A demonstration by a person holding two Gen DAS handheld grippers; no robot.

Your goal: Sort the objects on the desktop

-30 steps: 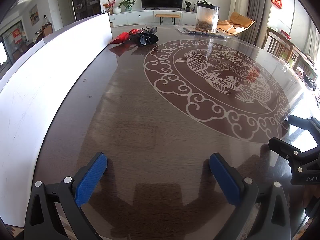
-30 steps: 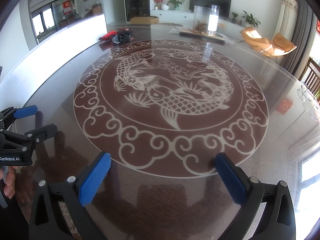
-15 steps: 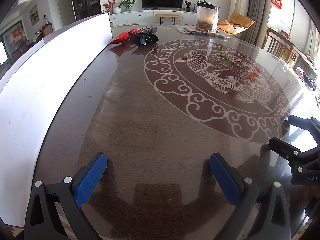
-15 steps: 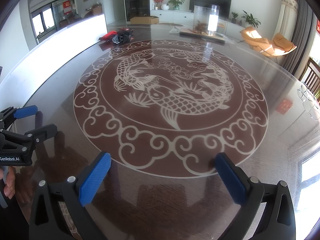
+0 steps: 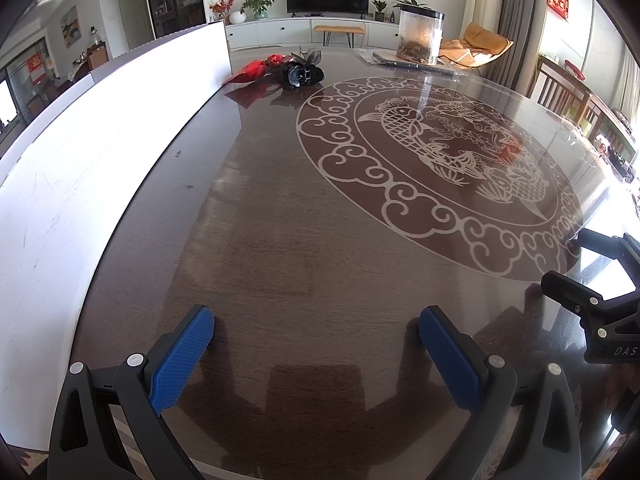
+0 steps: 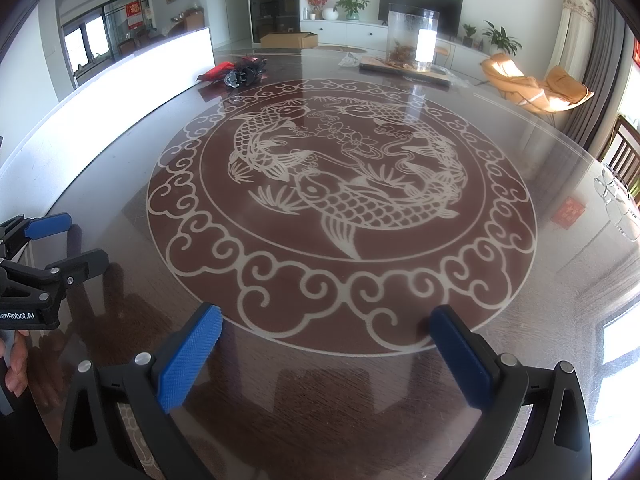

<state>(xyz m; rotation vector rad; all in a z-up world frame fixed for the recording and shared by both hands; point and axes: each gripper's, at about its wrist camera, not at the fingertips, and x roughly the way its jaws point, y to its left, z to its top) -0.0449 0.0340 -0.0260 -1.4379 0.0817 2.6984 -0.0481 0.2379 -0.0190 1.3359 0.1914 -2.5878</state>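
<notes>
The left gripper [image 5: 316,344] hovers low over the near edge of the table [image 5: 320,240] with its 2 blue pads spread wide and nothing between them; the right gripper [image 6: 326,340] sits the same way, wide open and empty, just beside it. Each shows at the edge of the other's view, so the 2 are close together. The only loose things worth sorting lie well apart from both, at the far left of the table: a black item [image 5: 304,74] touching a crumpled red item [image 5: 260,69], next to the end of the white board [image 5: 120,128] that runs along the left edge. What the black item is cannot be told from here. The main risk, as I judge it, is the long reach: the glossy glass top could let the black item slide away from closing pads, and a grab at the tangle could lift the red item along with it or knock both against the board. A clear jar [image 6: 412,38] stands on a flat dark tray [image 6: 404,71] at the far side, with brownish matter settled at its bottom; its upper part looks empty.
</notes>
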